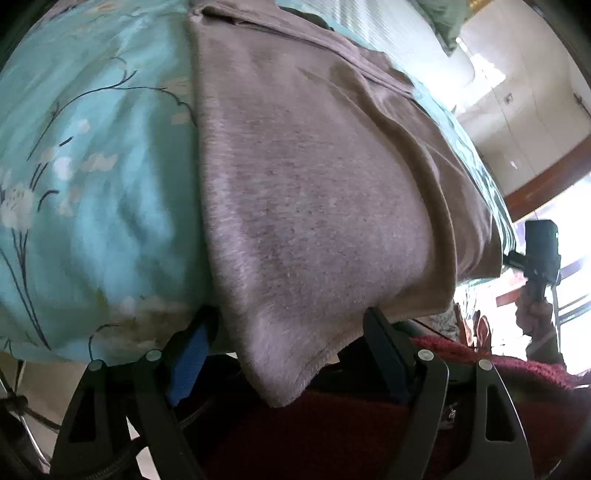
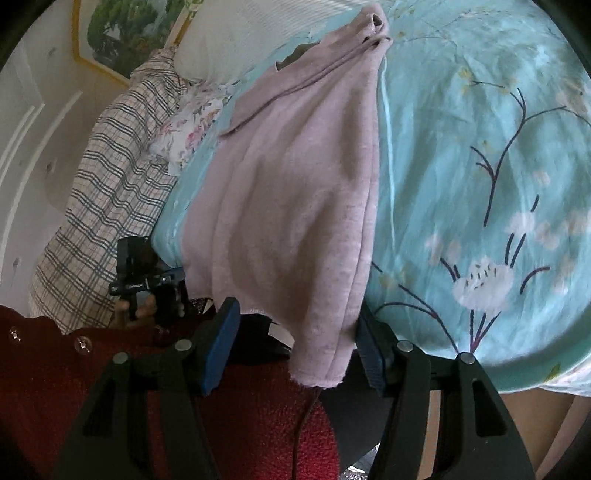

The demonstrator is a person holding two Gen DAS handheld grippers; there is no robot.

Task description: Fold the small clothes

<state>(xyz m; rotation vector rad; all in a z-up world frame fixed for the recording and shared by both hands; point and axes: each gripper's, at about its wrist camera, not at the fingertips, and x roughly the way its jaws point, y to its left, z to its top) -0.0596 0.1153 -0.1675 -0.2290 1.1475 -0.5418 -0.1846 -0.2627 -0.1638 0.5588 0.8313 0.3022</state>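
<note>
A mauve-pink knit garment (image 1: 314, 184) lies lengthwise on a turquoise floral bedspread (image 1: 92, 166), its near corners hanging over the bed edge. My left gripper (image 1: 291, 343) is open, its jaws wide on either side of one hanging corner. In the right wrist view the same garment (image 2: 295, 192) hangs a corner between the open jaws of my right gripper (image 2: 295, 347). Each gripper shows in the other's view: the right one (image 1: 541, 258), the left one (image 2: 147, 280).
A plaid shirt (image 2: 110, 206) and a floral cloth (image 2: 188, 129) lie at the bed's far side, with a white pillow (image 2: 240, 40) behind. The person's dark red sweater (image 2: 258, 417) fills the space below the grippers. A framed picture (image 2: 125, 29) hangs on the wall.
</note>
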